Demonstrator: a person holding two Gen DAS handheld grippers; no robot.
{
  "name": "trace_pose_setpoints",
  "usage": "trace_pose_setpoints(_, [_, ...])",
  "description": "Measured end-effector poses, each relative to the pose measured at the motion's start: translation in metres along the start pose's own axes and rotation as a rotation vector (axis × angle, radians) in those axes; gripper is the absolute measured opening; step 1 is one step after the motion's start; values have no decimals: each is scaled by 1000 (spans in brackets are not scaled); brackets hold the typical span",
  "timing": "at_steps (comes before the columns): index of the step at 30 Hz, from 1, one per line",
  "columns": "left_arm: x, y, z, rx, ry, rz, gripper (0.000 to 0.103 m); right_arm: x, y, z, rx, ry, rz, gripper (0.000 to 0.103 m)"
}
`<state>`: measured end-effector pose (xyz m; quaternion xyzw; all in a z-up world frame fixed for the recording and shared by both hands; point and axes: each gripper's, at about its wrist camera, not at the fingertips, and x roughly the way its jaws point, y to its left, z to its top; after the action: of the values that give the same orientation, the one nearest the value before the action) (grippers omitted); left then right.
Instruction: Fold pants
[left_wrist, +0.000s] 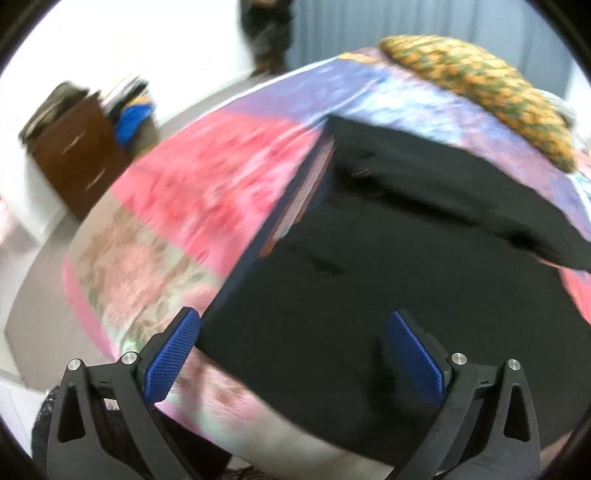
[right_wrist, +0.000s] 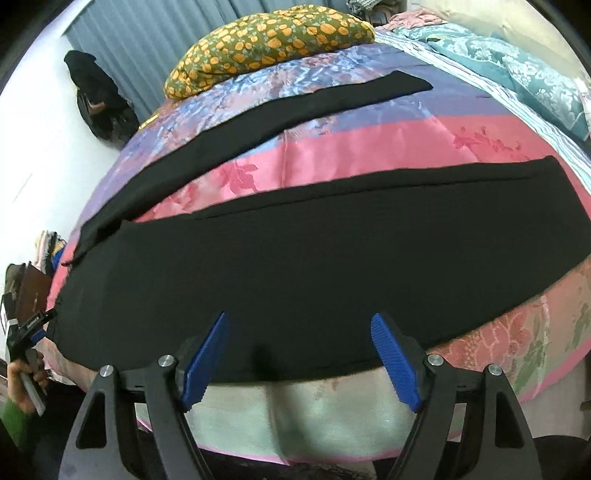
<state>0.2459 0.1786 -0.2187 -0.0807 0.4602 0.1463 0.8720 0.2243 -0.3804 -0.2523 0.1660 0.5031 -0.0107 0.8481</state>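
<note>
Black pants (right_wrist: 295, 266) spread flat across a bed (right_wrist: 369, 144) with a pink, purple and blue satin cover, legs parted in a V and running toward the far side, waistband (left_wrist: 295, 206) at the bed's left end. Left claw (left_wrist: 295, 354) poised above the waist end, jaws wide apart, nothing between them. Right claw (right_wrist: 299, 354) likewise gaping and empty, hovering over the near edge of the nearer leg (right_wrist: 406, 221), apparently just clear of the cloth, though contact hard to judge.

Risks from here, as a judgement only: slippery cover likely to bunch or get pinched along with the fabric if a claw bites too deep; a single layer caught instead of both would drag the leg askew; uneven lifts from the two claws would leave the legs misaligned once laid together.

Left view smeared by motion blur, waistband detail barely legible. Far leg (right_wrist: 280, 110) thin and foreshortened. Orange-flowered pillow (right_wrist: 273, 40) at the far edge, brown drawer unit (left_wrist: 77, 155) by the wall, dark figure (right_wrist: 99, 99) near the curtain, identity unclear.
</note>
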Motion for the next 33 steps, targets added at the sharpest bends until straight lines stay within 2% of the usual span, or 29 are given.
trace_pose_setpoints(4, [-16, -61, 18, 100, 7, -170, 102, 10, 18, 17, -41, -1, 34, 79])
trace_pose_setpoints(6, [-17, -95, 34, 147, -10, -221, 102, 15, 32, 31, -61, -12, 71, 79])
trace_pose_setpoints(9, [-7, -144, 68, 208, -56, -249, 102, 22, 53, 45, -102, -28, 112, 79])
trace_pose_setpoints(13, [34, -182, 105, 185, -56, -202, 102, 43, 80, 63, -158, 1, 156, 79])
trace_pose_setpoints(15, [70, -184, 114, 156, -29, -121, 102, 56, 100, 80, -211, 5, 170, 79])
trace_pose_setpoints(18, [117, -175, 105, 137, 56, -24, 102, 74, 133, 114, -304, -15, 185, 79])
trace_pose_setpoints(19, [127, -171, 99, 138, 67, -20, 103, 82, 144, 125, -329, -17, 193, 79])
trace_pose_setpoints(22, [130, -158, 87, 118, -4, -83, 103, 120, 182, 158, -432, 1, 209, 79])
trace_pose_setpoints(26, [133, -159, 88, 117, -15, -87, 103, 175, 205, 176, -580, 64, 225, 79])
trace_pose_setpoints(28, [132, -158, 85, 114, -18, -92, 103, 199, 195, 185, -630, 100, 211, 79])
trace_pose_setpoints(30, [132, -157, 83, 114, -24, -93, 103, 217, 164, 196, -658, 127, 176, 78])
trace_pose_setpoints(33, [134, -159, 87, 111, -35, -96, 103, 222, 82, 229, -615, 99, 98, 78])
